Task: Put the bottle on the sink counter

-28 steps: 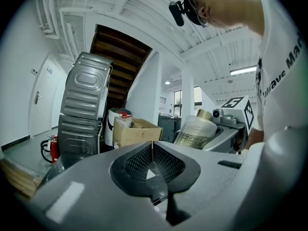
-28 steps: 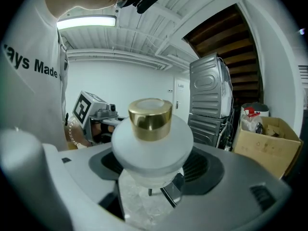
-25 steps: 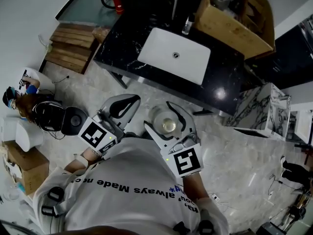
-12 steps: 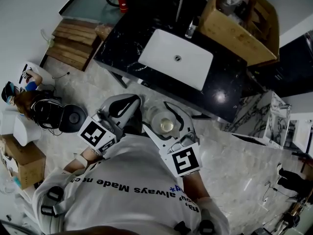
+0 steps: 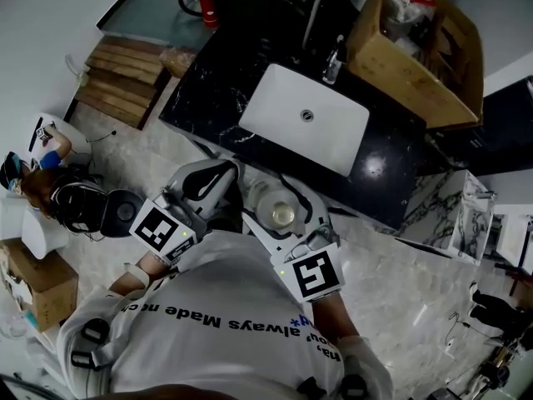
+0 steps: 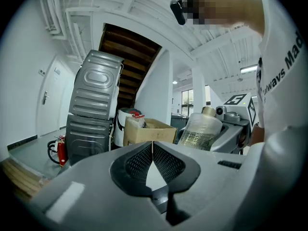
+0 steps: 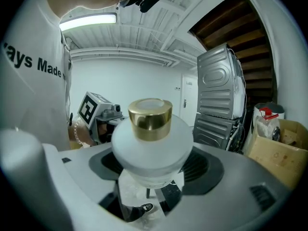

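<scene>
Now the R tongs (image 5: 281,200) have hold of the bottle (image 7: 150,148). The jaws are open about as wide as the bottle's fat round body & press on it, one jaw on each side. The bottle is pale & see-thru, w/ a shiny gold cap (image 7: 150,118) on top. The cap points up.

From the head view, the bottle is up in the air in front of the person's white shirt (image 5: 216,323). It shows over the pale stone floor (image 5: 400,282), just by the near edge of the black desk (image 5: 208,82). It is not on the desk.

The L tongs (image 6: 152,150) are closed. The jaw tips touch each other & nothing is between them. These tongs are just beside the R tongs, on the L side, & do not touch the bottle. In the left gripper view the bottle shows off to the R, apart from the shut jaws.

The desk has a white sink (image 5: 304,117) set in its top, w/ a tap (image 5: 333,61) at the far side of the sink. A brown cardboard box (image 5: 416,48) w/ stuff in it is at the far R end of the desk. Some wood planks (image 5: 125,82) lie on the floor by the desk's L end. A red fire bottle (image 5: 206,11) stands farther back on that side.
</scene>
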